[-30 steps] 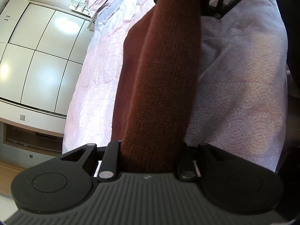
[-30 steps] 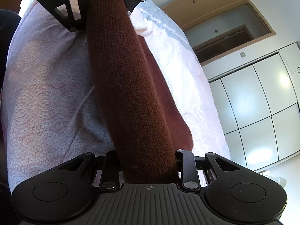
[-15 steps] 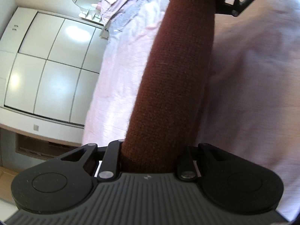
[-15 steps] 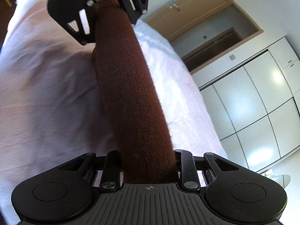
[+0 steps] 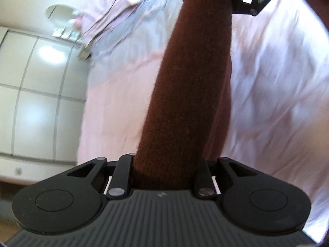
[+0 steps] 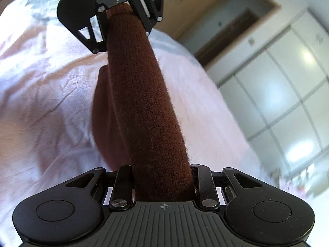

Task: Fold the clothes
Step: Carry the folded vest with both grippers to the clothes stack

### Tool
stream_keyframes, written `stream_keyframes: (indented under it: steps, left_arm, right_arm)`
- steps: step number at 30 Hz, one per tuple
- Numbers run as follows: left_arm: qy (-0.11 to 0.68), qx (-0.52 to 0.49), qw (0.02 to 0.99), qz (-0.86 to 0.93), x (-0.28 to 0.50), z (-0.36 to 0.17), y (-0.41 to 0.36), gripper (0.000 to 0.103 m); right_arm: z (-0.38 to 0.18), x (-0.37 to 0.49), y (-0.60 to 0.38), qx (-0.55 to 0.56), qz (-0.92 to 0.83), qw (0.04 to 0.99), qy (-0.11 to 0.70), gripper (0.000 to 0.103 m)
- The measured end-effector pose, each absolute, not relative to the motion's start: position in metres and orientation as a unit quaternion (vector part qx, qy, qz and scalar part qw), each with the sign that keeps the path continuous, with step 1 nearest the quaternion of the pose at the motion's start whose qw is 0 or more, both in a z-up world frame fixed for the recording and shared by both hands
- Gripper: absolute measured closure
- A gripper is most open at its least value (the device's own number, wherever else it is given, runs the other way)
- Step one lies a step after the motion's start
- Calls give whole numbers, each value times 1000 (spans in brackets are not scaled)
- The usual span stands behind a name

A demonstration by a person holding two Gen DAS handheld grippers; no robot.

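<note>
**Inspector:** What are you finding on progress?

**Operator:** I am holding the brown knit garment (image 5: pixel 191 94) stretched in a thick band between my two grippers, hanging above the pink bedspread (image 5: pixel 277 94). More brown cloth is drooping below the band on its left in the right wrist view. I am judging the fold as under way, not finished: nothing of the garment is lying flat or squared, so laying it down and making the closing folds are outstanding. A heap of pale clothing (image 5: pixel 115 14) is lying at the far left of the bed; whether it is folded I cannot tell.

**Inspector:** And the left gripper (image 5: pixel 164 177)?

**Operator:** I am keeping it narrowly parted, clamped on one end of the band; the knit is filling the gap between the jaws.

**Inspector:** The right gripper (image 6: pixel 163 187)?

**Operator:** It is likewise clenched on the other end, jaws a little apart and packed with knit. Each gripper is facing the other along the taut band.
</note>
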State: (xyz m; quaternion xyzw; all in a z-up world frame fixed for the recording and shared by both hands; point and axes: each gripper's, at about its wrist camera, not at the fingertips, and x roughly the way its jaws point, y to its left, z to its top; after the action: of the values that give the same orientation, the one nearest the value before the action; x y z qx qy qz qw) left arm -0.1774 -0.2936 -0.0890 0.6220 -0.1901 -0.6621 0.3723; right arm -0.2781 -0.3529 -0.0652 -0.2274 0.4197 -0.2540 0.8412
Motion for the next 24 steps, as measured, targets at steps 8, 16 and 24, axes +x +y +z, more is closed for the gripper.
stream_keyframes:
  steps: [8, 16, 24]
  left_arm:
    - [-200, 584, 271, -739, -317, 4, -294, 85]
    - [-287, 510, 199, -786, -446, 63, -332, 85]
    - [-365, 422, 138, -818, -552, 114, -440, 84]
  right_arm:
    - [50, -434, -299, -107, -312, 809, 486, 79]
    - [138, -560, -302, -70, -426, 750, 501, 79]
    - [221, -658, -319, -57, -529, 686, 497, 79]
